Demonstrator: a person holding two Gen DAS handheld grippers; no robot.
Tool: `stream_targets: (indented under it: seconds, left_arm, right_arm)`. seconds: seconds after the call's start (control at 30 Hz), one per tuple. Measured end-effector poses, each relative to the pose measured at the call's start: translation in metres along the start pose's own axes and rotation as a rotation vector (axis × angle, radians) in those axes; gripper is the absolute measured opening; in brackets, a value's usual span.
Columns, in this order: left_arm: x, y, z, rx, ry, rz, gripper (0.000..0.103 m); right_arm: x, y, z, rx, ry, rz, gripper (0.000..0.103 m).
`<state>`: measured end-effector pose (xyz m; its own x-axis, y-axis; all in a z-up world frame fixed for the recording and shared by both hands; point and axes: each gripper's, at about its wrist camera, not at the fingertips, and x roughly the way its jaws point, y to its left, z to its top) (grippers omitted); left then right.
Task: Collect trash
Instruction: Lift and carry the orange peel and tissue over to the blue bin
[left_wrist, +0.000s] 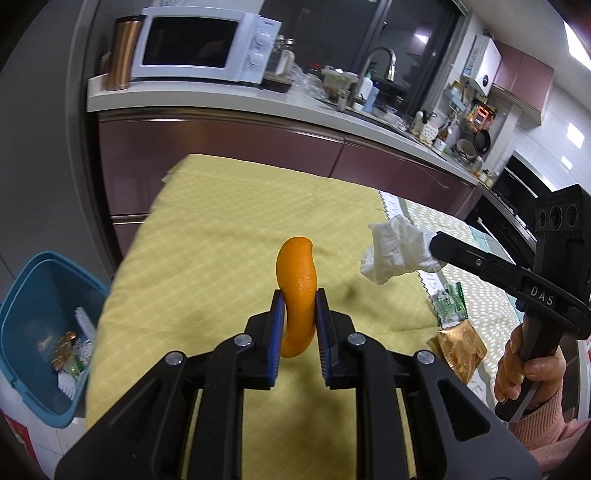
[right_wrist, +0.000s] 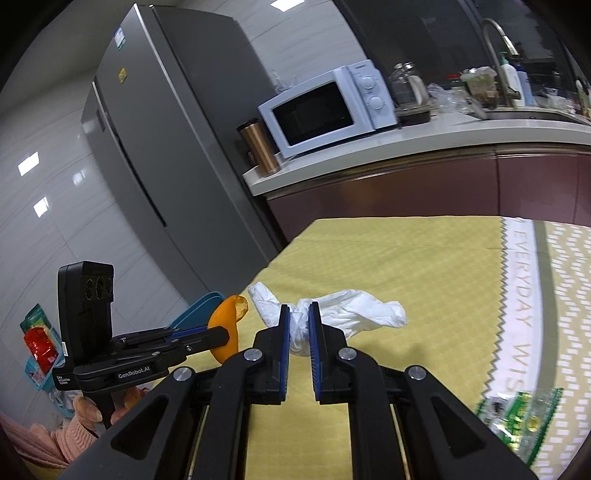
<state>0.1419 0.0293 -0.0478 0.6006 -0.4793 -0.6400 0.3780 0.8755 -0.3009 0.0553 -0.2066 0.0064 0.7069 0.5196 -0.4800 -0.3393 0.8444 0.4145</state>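
Left wrist view shows my left gripper (left_wrist: 300, 310) pinched shut on an upright peel (left_wrist: 298, 291) and my right gripper (left_wrist: 436, 242) clamped on a tissue (left_wrist: 395, 249), both above the desk (left_wrist: 207, 229), with the bin (left_wrist: 22, 295) at lower left, nearer my left hand.

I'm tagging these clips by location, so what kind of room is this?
Most likely a home kitchen: a white microwave sits on the counter, a tall faucet stands over the sink area, and a grey fridge stands beside it.
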Motion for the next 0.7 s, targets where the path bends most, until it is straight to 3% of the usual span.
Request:
stream_targets:
  seconds: [0.7]
  left_arm:
    - [-0.055,0.064,-0.016,-0.087,-0.051,0.102,0.017]
  right_arm:
    - [0.053,0.061,0.006,-0.09,0.08,0.12,0.009]
